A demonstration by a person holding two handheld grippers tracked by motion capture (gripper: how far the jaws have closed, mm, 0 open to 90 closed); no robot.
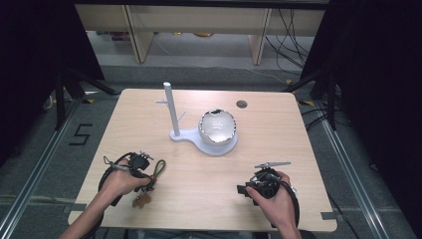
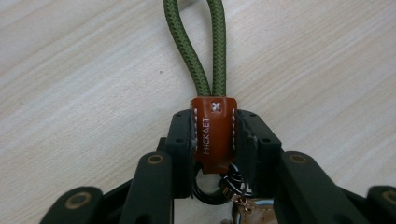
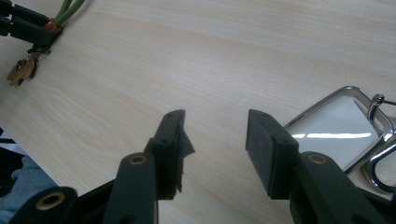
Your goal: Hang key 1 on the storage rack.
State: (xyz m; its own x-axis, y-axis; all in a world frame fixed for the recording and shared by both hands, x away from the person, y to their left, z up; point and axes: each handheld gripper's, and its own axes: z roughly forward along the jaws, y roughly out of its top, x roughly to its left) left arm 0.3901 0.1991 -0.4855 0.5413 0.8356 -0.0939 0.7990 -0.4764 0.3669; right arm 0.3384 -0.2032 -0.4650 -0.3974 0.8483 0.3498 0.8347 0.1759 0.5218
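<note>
So we're pinching the keychain (image 2: 212,133) in the left tongs (image 2: 215,140), right tongs (image 3: 215,140) spread and empty; hanging it on the stand (image 1: 169,107) isn't done yet.

One tabletop (image 1: 199,199) carries one white stand (image 1: 175,130) with a single upright post, and one shiny bowl (image 1: 217,127) sits on its base. There is one keyring (image 2: 212,133), made of one green cord loop (image 2: 205,46), one brown leather tab and one small brown charm (image 3: 21,71). Two tongs are in use, the left (image 2: 212,140) and the right (image 3: 215,144), and one chrome-framed mirror piece (image 3: 336,128) lies beside the right pair.
</note>
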